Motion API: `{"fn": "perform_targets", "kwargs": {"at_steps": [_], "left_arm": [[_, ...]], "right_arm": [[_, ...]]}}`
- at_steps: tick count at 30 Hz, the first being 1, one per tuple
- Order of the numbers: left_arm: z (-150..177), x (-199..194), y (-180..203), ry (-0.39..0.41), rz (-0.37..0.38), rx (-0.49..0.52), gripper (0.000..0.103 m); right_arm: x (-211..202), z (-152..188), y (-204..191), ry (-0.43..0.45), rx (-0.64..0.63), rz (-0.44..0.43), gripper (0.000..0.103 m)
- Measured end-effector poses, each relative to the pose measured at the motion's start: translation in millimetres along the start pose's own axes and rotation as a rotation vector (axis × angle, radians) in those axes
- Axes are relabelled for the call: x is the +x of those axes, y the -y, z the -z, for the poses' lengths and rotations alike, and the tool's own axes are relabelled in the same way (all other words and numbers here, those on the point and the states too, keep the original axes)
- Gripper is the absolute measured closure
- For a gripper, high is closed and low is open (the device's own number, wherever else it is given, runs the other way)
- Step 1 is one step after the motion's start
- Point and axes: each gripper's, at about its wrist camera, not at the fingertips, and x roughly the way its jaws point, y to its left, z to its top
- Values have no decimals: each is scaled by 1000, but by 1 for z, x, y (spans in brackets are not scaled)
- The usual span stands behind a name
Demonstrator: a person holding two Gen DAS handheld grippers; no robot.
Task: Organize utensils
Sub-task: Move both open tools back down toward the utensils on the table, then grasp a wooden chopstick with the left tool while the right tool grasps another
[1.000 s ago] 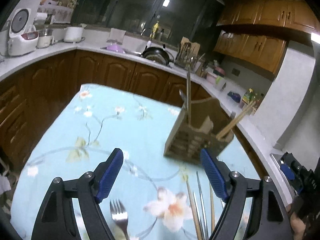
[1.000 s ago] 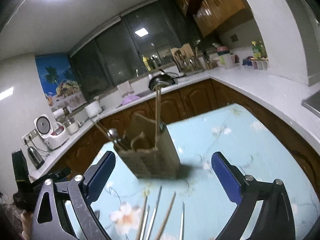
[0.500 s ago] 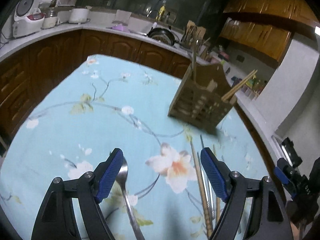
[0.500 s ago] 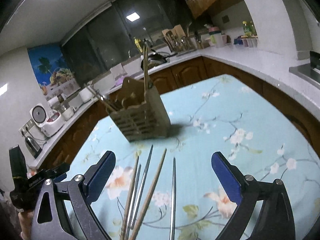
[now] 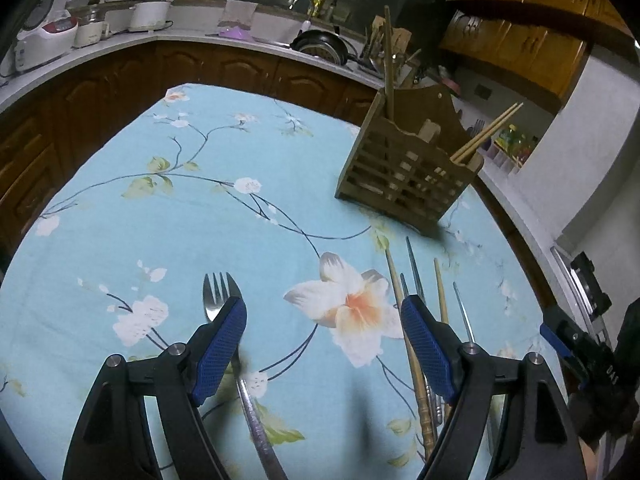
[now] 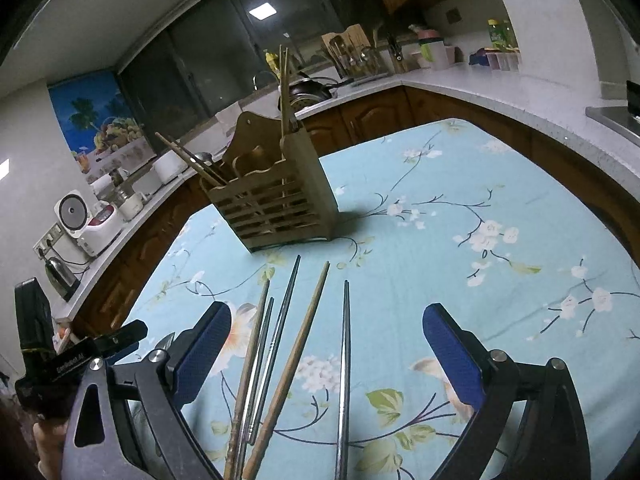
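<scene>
A slatted wooden utensil holder [image 5: 408,168] stands on the floral blue tablecloth, with chopsticks sticking out of it; it also shows in the right wrist view [image 6: 276,204]. A metal fork [image 5: 224,312] lies under my left gripper [image 5: 322,328], which is open and empty just above the cloth. Several loose wooden and metal chopsticks [image 5: 416,320] lie to the right of the fork. In the right wrist view these chopsticks [image 6: 296,344] lie between the fingers of my right gripper [image 6: 326,340], which is open and empty above them.
The table [image 5: 160,200] is ringed by dark wooden cabinets and a white counter [image 5: 120,40] with a rice cooker [image 6: 80,220], a kettle [image 6: 60,276], pots and a pan [image 5: 320,42]. The other gripper shows at each view's edge [image 5: 580,352].
Both grippers have lowered and pitched down toward the table. The fork and loose chopsticks now lie further up in the views, between the fingers. Both grippers have stayed open.
</scene>
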Motion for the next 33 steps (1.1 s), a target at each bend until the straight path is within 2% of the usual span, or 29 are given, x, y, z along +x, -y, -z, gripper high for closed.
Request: {"fn": "perform_targets", "kwargs": {"at_steps": [5,8,13,15,20,21,27,29,30,33], "left_arm": [[-6,13,8,-34,-3,11,24],[-12,22,14,-50,-5,30,25],[-28,46,29,-83,-2,75,25],[-34,61,37,-104,-2,97,27],[-49,104,54,-171,10,131,47],[-52,112,58,-181,11,136,48],[-60,161,76,-238,13,183,58],[-56,178,81,-274,-3,217,71],[-54,180,85,-257,-20,255,71],[-48,181,89,-258,-39,345,82]], "right_arm": [[9,-8,0,-10,-5,-3,6],[17,-15,-4,-25,-21,-5,15],[45,-30,-5,-96,-23,-20,50],[58,-33,-6,-122,-27,-27,56],[88,-37,-5,-193,-17,-37,71],[93,-38,-3,-206,-10,-32,74],[103,-39,7,-222,15,-19,77],[104,-39,10,-228,22,-20,77],[105,-40,11,-230,22,-20,77],[107,-39,10,-242,14,-28,77]]}}
